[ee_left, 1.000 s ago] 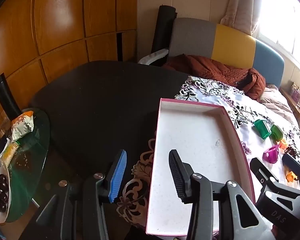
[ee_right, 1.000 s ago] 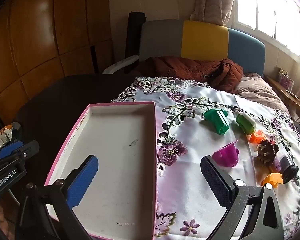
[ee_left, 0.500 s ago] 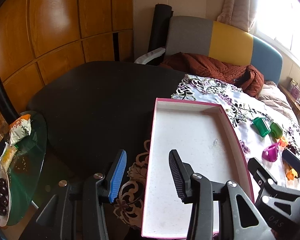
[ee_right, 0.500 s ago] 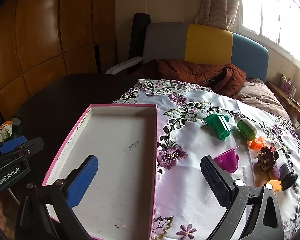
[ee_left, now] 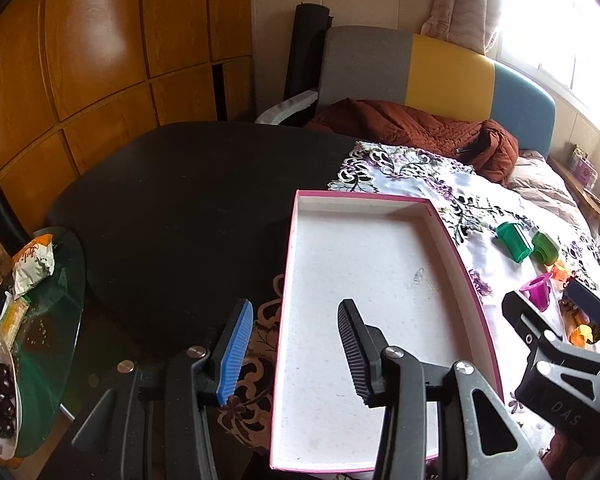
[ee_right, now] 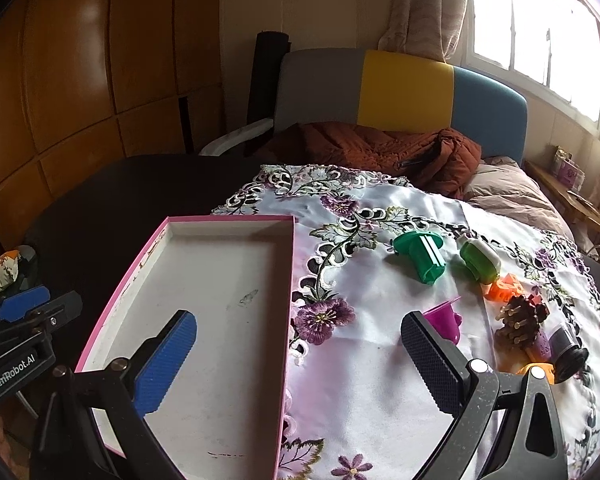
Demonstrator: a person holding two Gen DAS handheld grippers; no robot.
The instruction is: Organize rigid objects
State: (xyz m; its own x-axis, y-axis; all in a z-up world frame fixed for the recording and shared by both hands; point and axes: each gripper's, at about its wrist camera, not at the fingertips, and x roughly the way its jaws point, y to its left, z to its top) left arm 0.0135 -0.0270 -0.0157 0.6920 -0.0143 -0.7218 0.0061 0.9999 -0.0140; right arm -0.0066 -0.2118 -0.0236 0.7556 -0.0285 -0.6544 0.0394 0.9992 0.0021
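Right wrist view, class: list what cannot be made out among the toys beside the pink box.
- Orange piece: right tongs' arm covers most of it.
- Purple cup: its near side is hidden by a pad.
- Pinecone cluster: pieces behind it overlap, shapes unclear.

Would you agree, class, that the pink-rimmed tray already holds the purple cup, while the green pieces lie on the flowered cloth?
Not quite. The pink-rimmed tray holds nothing; the purple cup sits on the flowered cloth beside it, as the right wrist view shows. The green pieces do lie on the cloth.
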